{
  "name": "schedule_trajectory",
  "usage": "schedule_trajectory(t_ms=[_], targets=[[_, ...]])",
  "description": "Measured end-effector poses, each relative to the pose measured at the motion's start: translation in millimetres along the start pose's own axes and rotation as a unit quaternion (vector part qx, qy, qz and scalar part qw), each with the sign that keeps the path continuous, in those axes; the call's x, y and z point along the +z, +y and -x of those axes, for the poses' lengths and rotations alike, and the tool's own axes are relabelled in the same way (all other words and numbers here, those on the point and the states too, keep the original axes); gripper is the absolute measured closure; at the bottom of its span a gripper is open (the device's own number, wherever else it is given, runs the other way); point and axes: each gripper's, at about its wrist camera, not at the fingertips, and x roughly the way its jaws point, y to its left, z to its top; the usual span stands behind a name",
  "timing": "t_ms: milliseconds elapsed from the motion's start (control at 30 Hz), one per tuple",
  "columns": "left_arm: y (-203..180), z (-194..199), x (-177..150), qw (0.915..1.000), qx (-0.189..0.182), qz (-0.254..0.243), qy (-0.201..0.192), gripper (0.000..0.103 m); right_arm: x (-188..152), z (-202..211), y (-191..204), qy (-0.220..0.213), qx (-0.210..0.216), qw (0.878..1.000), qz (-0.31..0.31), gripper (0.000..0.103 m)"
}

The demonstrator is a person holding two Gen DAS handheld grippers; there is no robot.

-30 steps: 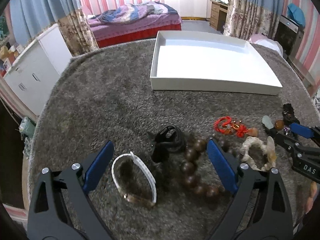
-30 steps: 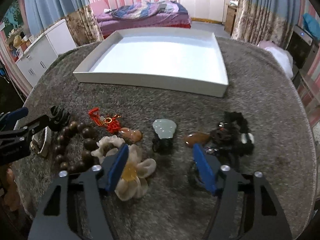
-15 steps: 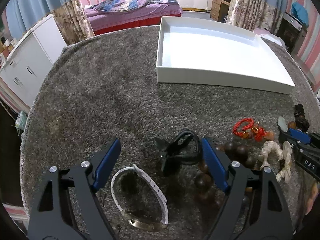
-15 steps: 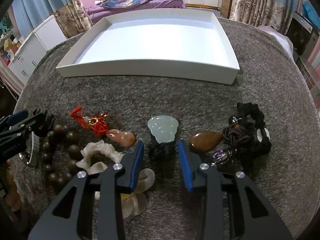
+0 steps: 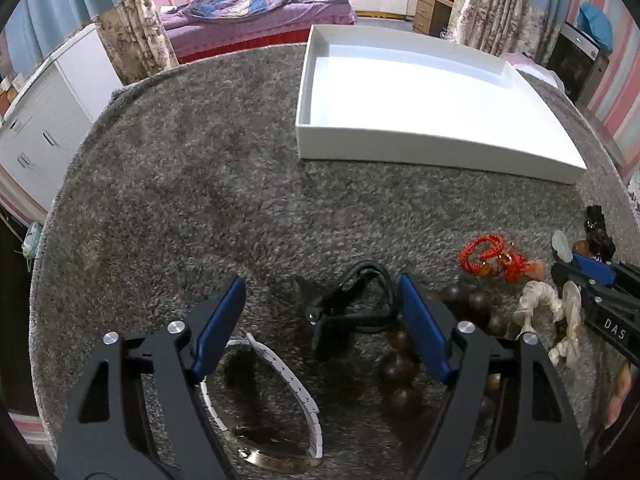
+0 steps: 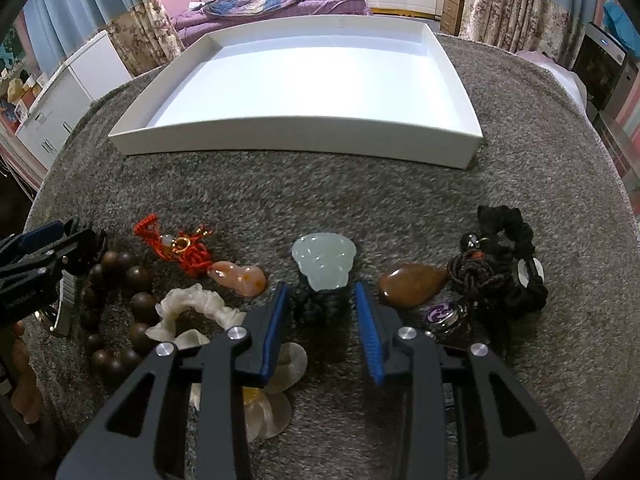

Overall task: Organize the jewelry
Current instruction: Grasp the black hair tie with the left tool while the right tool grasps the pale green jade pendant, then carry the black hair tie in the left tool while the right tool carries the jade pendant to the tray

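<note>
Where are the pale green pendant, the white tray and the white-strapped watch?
pale green pendant [image 6: 323,261], right wrist view, middle of the carved stone.
white tray [image 6: 288,134], right wrist view, its near wall.
white-strapped watch [image 5: 294,380], left wrist view, its white strap.

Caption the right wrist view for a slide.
Right gripper straddling the black cord below a pale green jade pendant, jewelry spread on grey carpet before an empty white tray.
</note>
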Motion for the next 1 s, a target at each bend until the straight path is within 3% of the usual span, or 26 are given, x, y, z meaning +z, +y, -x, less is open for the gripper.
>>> schedule_trajectory(t_ms=[200,533,833,1000], targets=[[-0.5,-4.6,2.8,1.0000,-0.001,0.004,0.001,0.027,-0.5,-0.4,0.0,-0.003,0.001,1.000,0.001,0.068],[-18.2,-16.2,-1.6,0.9997,-0.021,-0.010,0.012,0.057,-2.7,-0.1,4.6,-0.016,-0.010,1.000,0.014,0.077],[-24.7,-12.7,-1.3,0.9999,-0.011,-0.012,0.003,0.058,-2.6,4.8,1.1,-0.024,-0.002,1.000,0.019,0.080],[-27.1,-0.2,-1.3,0.9996,0.011,-0.010,-0.023,0.058,0.6,12.8,-1.4,-0.038,0.017,0.999,0.027,0.080]])
